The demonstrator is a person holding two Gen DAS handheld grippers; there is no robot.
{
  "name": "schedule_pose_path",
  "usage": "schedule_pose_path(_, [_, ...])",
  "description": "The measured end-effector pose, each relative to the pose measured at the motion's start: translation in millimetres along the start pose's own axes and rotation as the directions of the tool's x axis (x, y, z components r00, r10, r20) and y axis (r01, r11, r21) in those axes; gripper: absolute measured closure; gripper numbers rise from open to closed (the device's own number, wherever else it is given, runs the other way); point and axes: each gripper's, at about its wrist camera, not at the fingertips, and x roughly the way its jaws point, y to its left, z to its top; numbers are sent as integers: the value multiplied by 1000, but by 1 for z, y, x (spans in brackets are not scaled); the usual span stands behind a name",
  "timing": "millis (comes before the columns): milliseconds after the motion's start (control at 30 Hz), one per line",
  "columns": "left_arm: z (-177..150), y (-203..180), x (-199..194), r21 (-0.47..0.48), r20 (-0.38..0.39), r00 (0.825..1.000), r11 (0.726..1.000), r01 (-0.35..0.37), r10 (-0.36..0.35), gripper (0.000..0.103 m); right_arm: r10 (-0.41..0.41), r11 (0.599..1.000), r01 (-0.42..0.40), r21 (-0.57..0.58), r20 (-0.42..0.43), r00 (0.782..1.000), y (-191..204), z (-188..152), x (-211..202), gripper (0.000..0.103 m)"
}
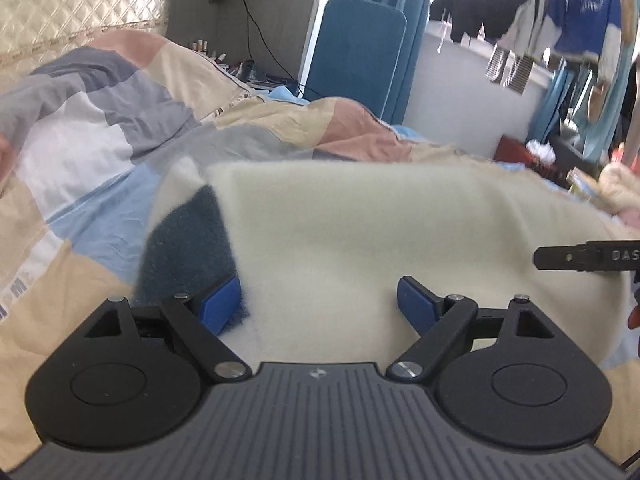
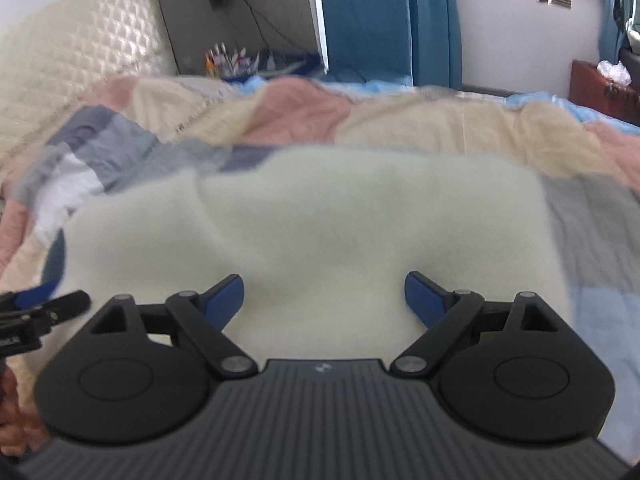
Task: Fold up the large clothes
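A cream fleece garment (image 1: 360, 232) lies folded flat on the bed, with a dark teal patch (image 1: 188, 248) showing at its left edge. My left gripper (image 1: 320, 304) stands open over its near edge, blue pads wide apart and gripping nothing. In the right wrist view the same cream garment (image 2: 320, 224) fills the middle, blurred. My right gripper (image 2: 324, 298) is open above its near edge, with only cloth below. One finger of the right gripper (image 1: 576, 258) pokes in at the right of the left wrist view. The left gripper's fingers (image 2: 48, 304) show at the left of the right wrist view.
A patchwork quilt (image 1: 100, 132) in pink, beige, grey and blue covers the bed. A quilted cream headboard (image 2: 68, 52) stands at the back left. A blue padded panel (image 1: 356, 48) leans by the wall. Clothes (image 1: 576, 8) hang at the upper right. A red box (image 2: 600, 88) sits beyond the bed.
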Motion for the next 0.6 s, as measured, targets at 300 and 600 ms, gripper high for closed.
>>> schedule_pose_path(300, [9,11,33,-50,-43,999,999,1,-3,12,-33,994,31,-101,-20,999,8,-7,34,11])
schedule_pose_path(600, [12,11,13,-78,-24,1000,997,10,-12,12,-26,995,23,-94,-24,999,7,-8,34,11])
